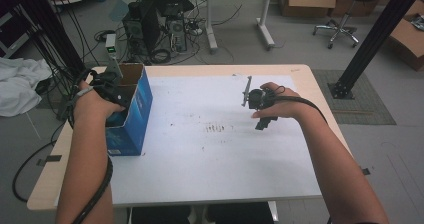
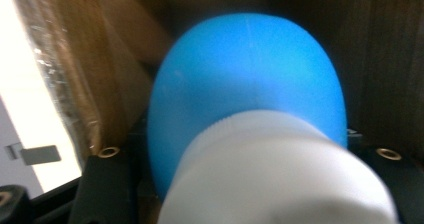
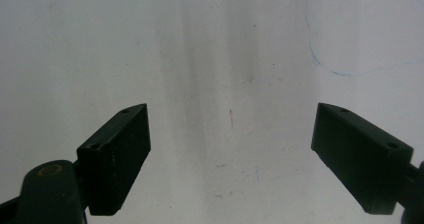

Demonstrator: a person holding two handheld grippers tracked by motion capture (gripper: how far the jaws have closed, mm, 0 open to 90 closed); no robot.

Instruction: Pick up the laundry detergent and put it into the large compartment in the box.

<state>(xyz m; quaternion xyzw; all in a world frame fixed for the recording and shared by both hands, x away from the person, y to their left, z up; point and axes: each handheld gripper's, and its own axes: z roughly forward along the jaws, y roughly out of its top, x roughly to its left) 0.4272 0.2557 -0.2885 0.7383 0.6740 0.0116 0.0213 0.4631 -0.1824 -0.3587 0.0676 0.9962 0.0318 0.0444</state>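
A white sheet covers most of the pale wooden surface [image 1: 305,76], which stands on a grey floor strewn with cables, a computer tower [image 1: 145,26] and cardboard boxes behind it. The left gripper [image 1: 111,86] reaches down into the open top of a blue carton [image 1: 131,115] standing upright near the surface's left edge. In the left gripper view a blue bottle [image 2: 245,79] with a white ribbed cap [image 2: 280,174] sits between the two black jaws, cap toward the camera, rounded body pointing deeper into the carton, with brown cardboard walls close around it. The bottle fills the gap between the jaws, but its cap hides the pads, so I cannot tell whether they press on it or stand just off it. The carton's brown inner flap rises on the left of that view, with the bright white sheet beyond it. The right gripper [image 1: 260,101] hovers over the white sheet toward the right side of the surface, well apart from the carton, held in the person's right hand [image 1: 282,109]. In the right gripper view its two jaws are spread wide with nothing between them, above the sheet's faint smudges and a thin blue pen line [image 3: 320,64].
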